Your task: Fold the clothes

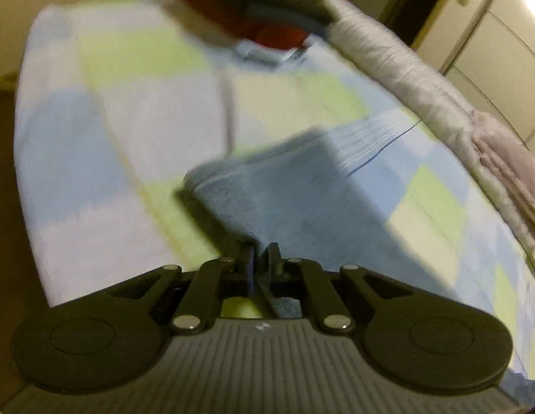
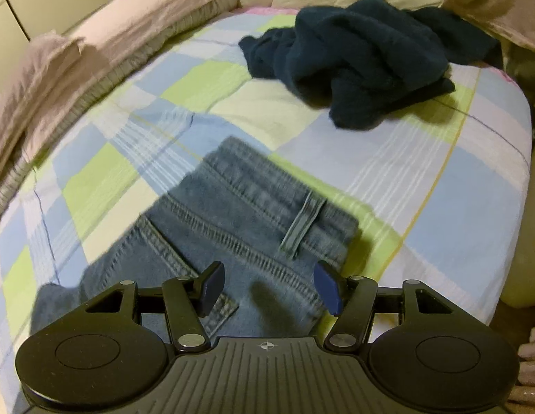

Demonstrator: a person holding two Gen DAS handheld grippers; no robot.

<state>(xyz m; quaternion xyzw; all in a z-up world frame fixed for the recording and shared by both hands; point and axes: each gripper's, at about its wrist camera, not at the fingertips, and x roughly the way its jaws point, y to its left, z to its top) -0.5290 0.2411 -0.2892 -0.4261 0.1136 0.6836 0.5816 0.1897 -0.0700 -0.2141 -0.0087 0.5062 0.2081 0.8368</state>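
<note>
The left gripper (image 1: 260, 258) has its jaws pinched nearly together on an edge of the jeans (image 1: 284, 200), w/ blue cloth squeezed between the pads. This view is blurry. From there the jeans spread away over the checked bed cover (image 1: 129, 110), which has blue, green & white squares. The right gripper (image 2: 269, 289) has its jaws wide apart & holds nothing; it hangs just above the jeans (image 2: 240, 227), over the waistband part, near a belt loop (image 2: 303, 224) & a back pocket seam. The jeans lie flat on the bed cover (image 2: 422, 179), close to the edge of the bed nearest the grippers. Farther off from the jeans, a dark blue-green garment (image 2: 364, 65) sits in a crumpled heap, well apart from them. A rolled pinkish-grey blanket (image 2: 95, 58) runs along the side of the bed, beside the cover. In the left view, a blurry red & dark pile (image 1: 253, 13) sits at the far end of the bed.
</note>
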